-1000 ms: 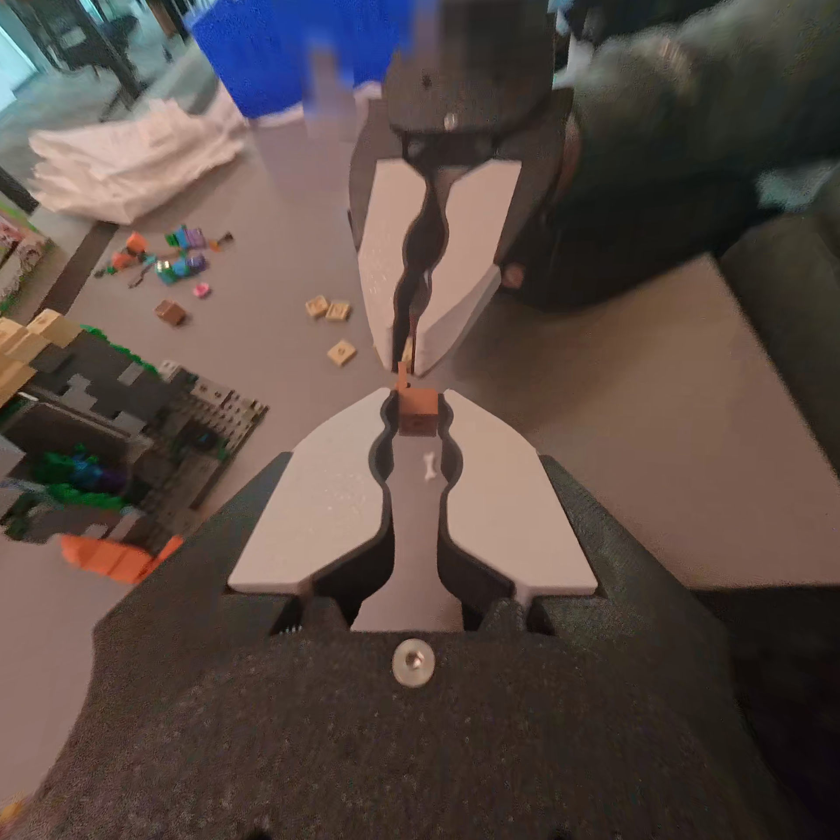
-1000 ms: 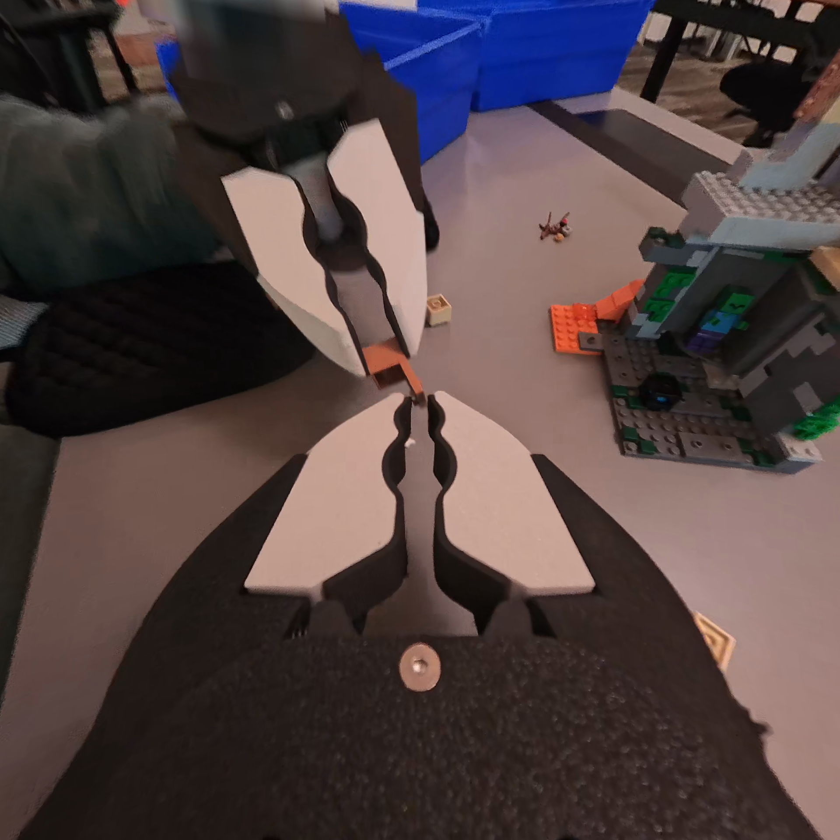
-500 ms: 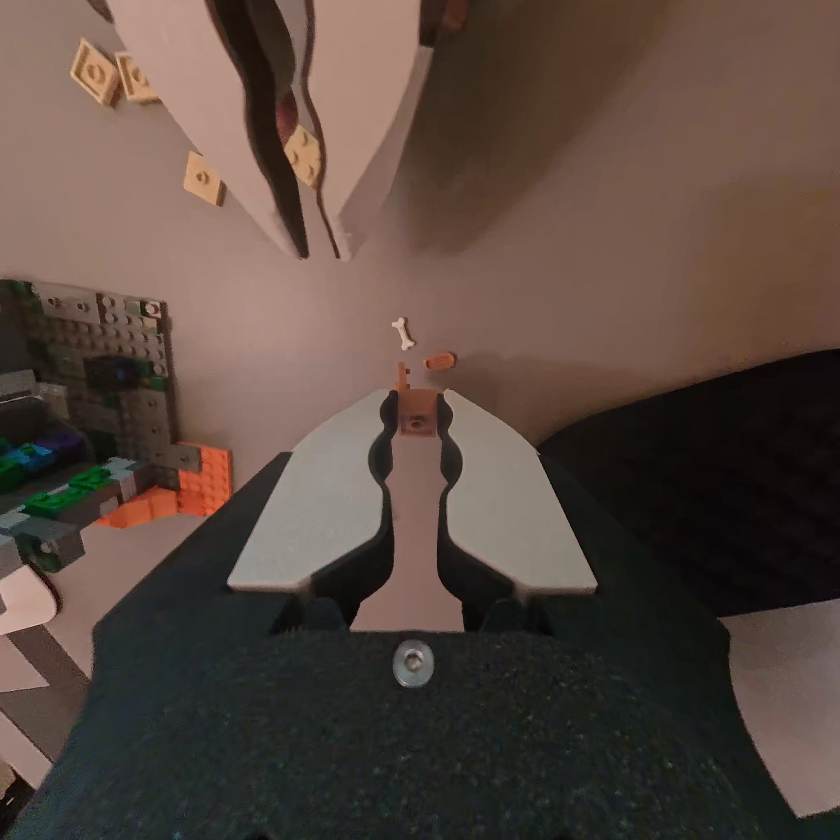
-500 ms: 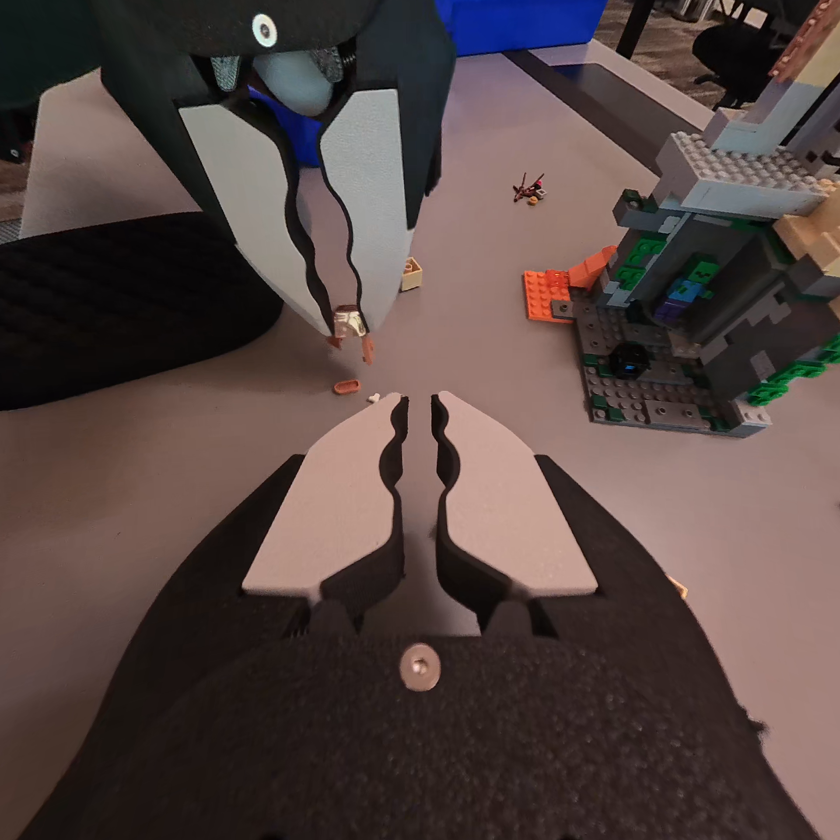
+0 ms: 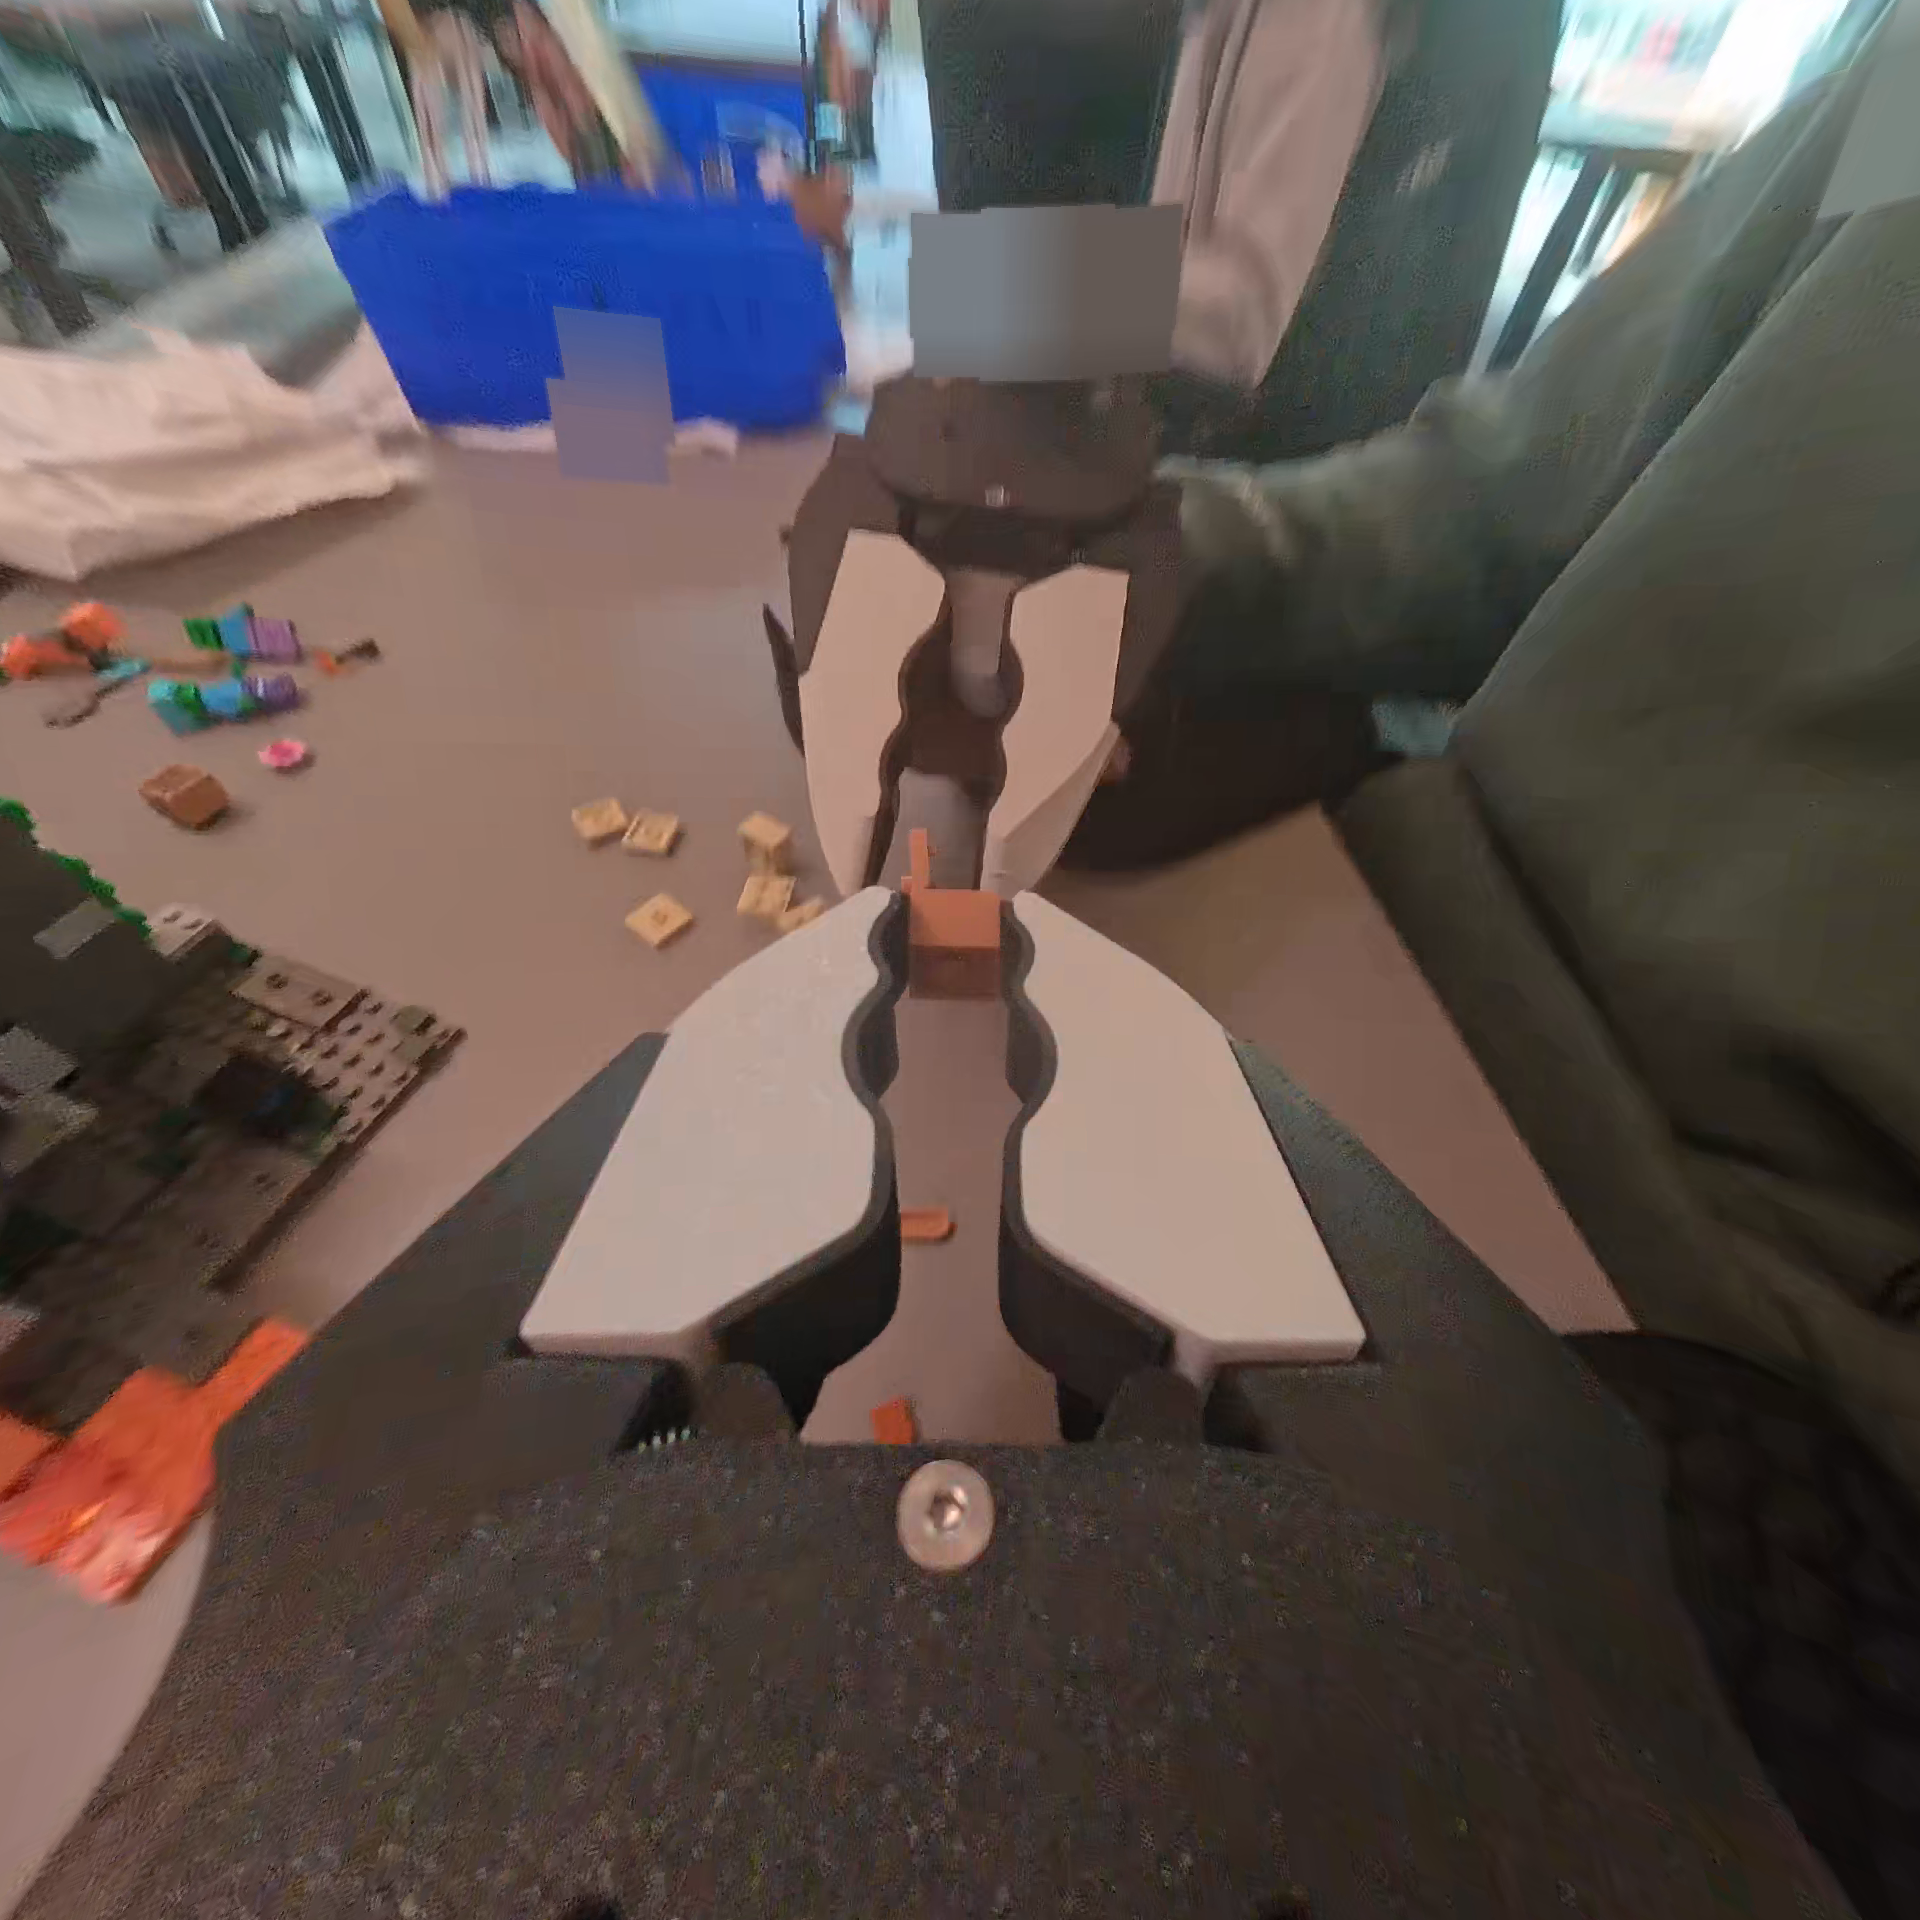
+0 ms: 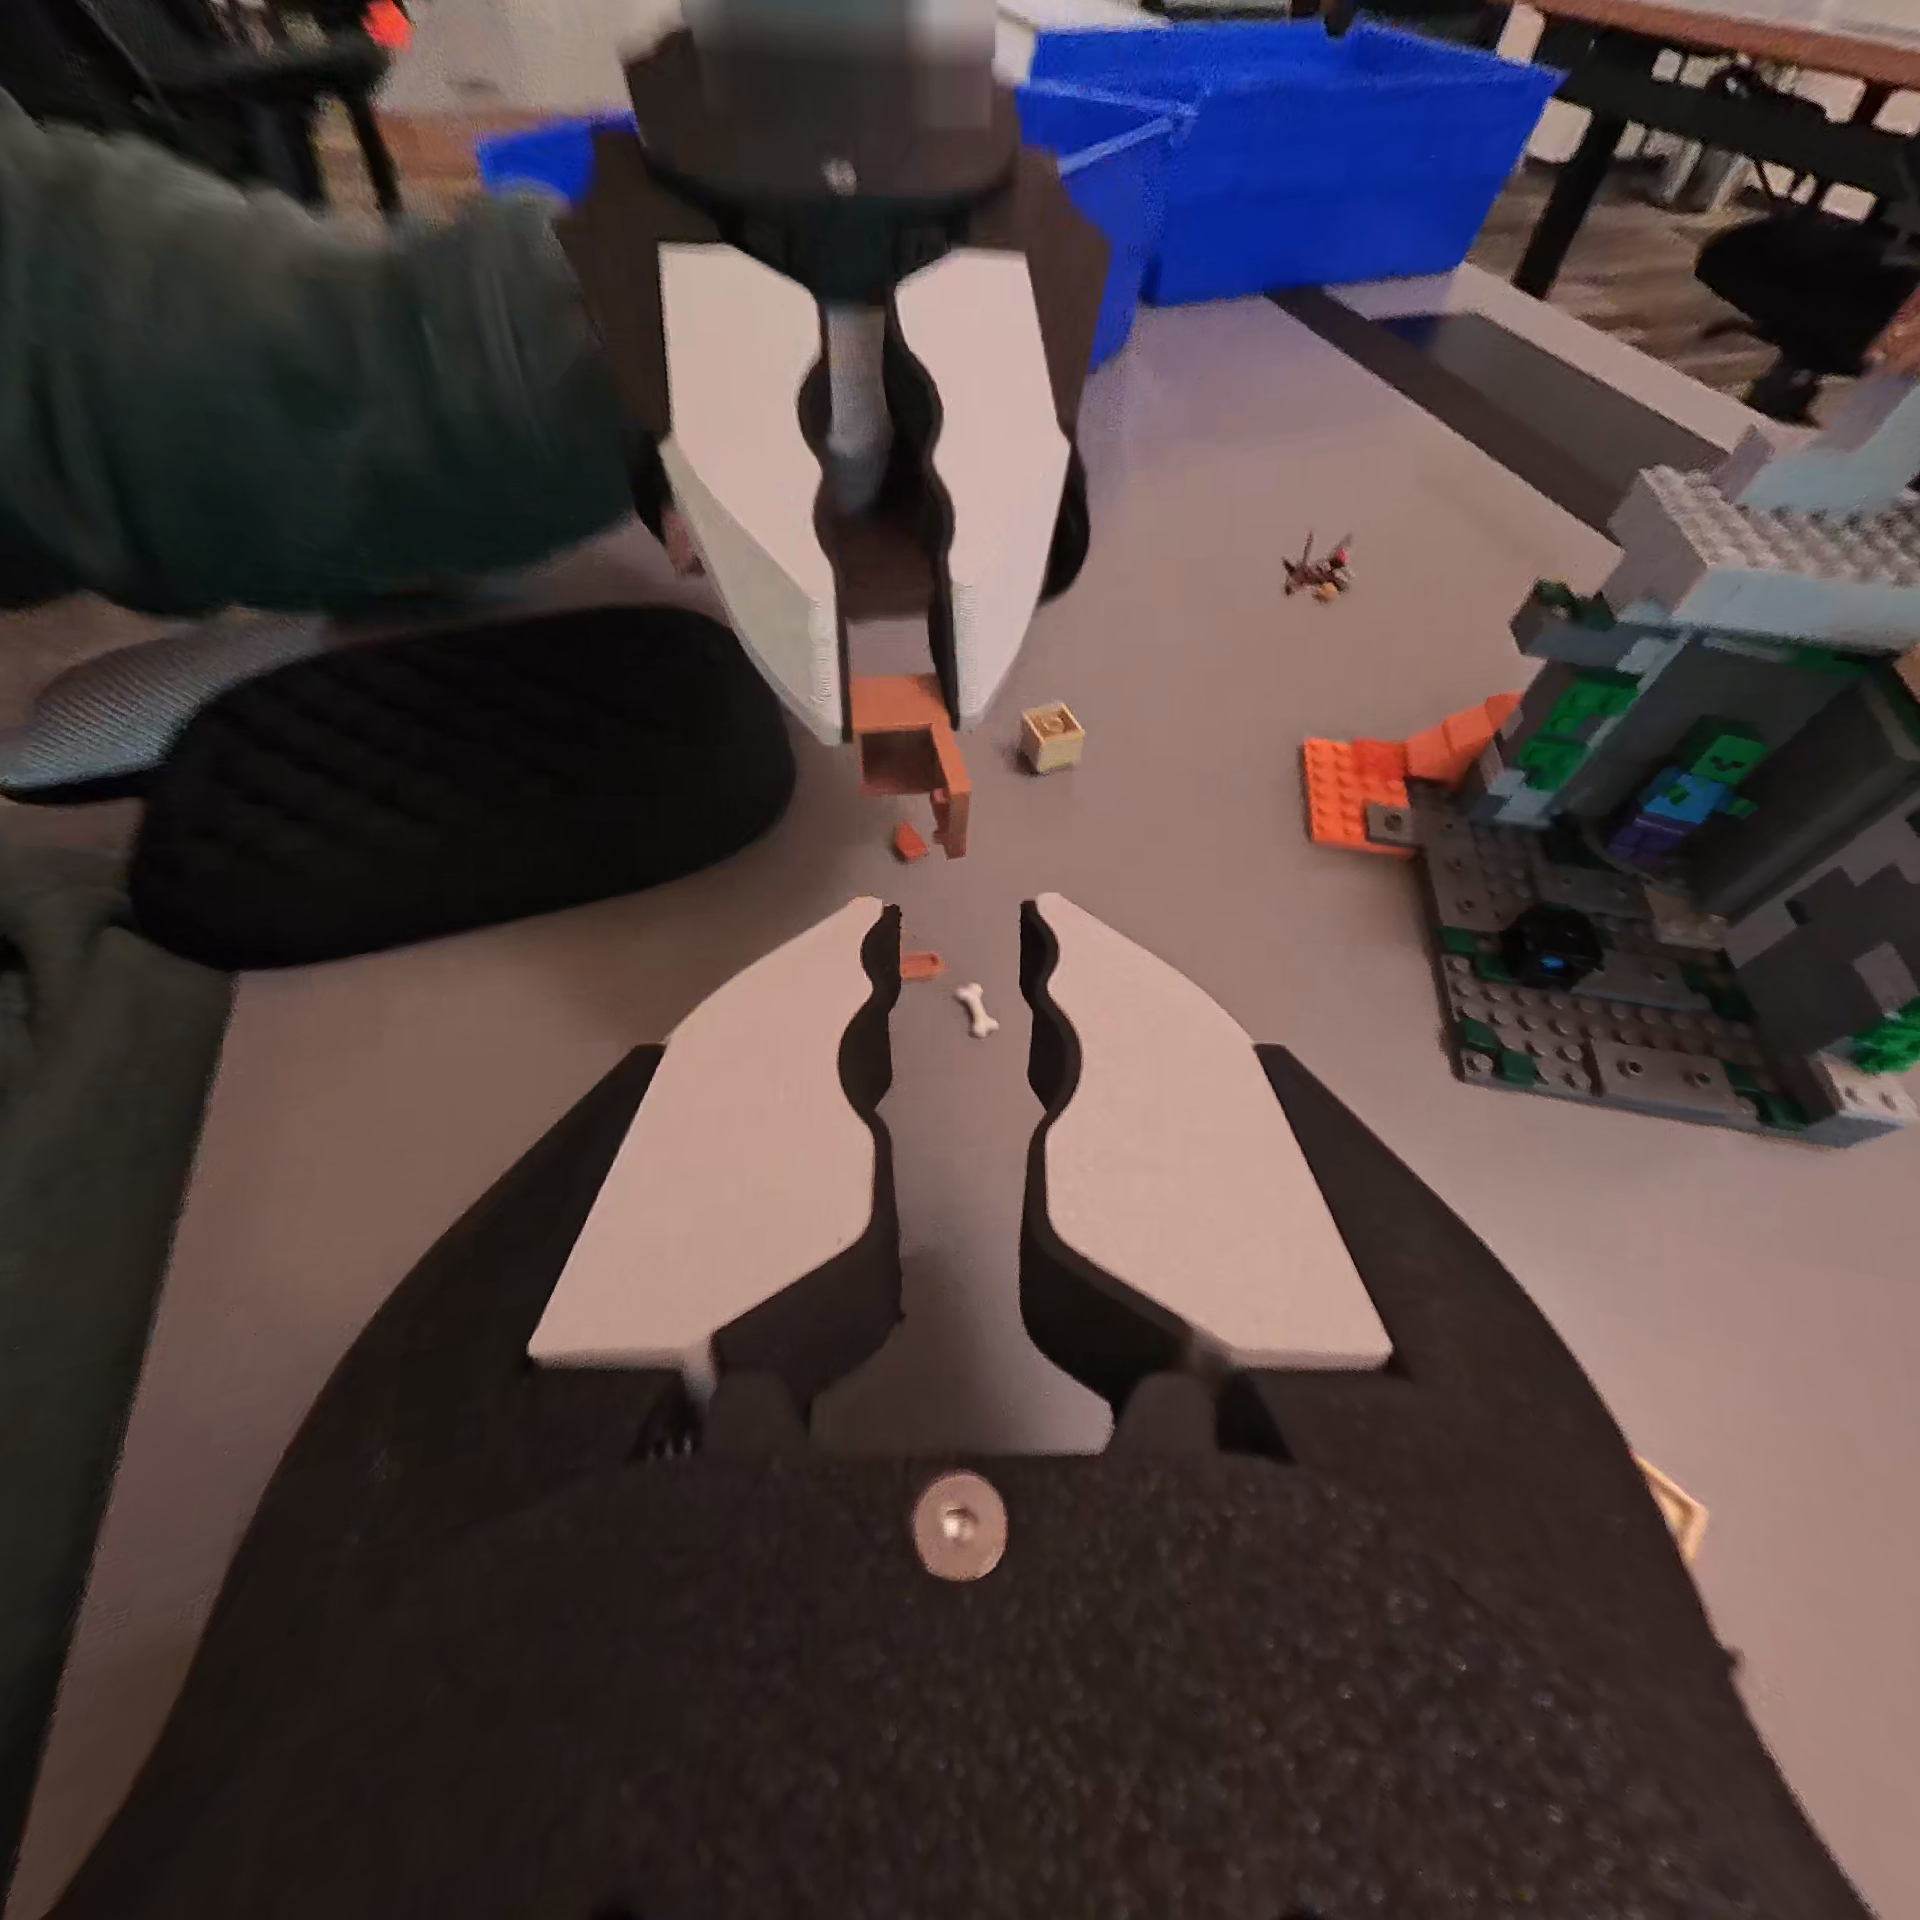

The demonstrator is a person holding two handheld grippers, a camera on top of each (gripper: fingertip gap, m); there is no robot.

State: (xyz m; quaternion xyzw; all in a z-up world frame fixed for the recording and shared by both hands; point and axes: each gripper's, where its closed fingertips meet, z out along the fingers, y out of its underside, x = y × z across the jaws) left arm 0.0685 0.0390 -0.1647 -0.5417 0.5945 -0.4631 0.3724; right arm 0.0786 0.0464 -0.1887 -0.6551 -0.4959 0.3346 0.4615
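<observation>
The left gripper's (image 5: 954,925) jaws are clamped on a small brown block (image 5: 952,956) at their tips, a thin orange piece sticking up from its far edge; the right gripper's (image 6: 956,914) jaws stand apart with nothing between them. In the left wrist view, going left to right, an orange plate (image 5: 125,1455) lies near the left edge beside a grey brick building (image 5: 208,1060), small figures (image 5: 223,665) and a brown cube (image 5: 185,795) lie farther off, tan tiles (image 5: 665,862) are scattered on the grey table (image 5: 468,831), and a blue bin (image 5: 592,301) stands far behind them. The right gripper faces the left one just beyond the block, with a sleeve (image 5: 1351,582) behind it. On the table under the left gripper lie two small orange bits (image 5: 925,1226). In the right wrist view a black pad (image 6: 447,779) lies at left, the block hangs open-side toward the camera above the table, a white bone (image 6: 977,1010) and an orange bit lie between the right gripper's tips, a tan cube (image 6: 1051,736) sits just right of the block, and the building stands at right.
</observation>
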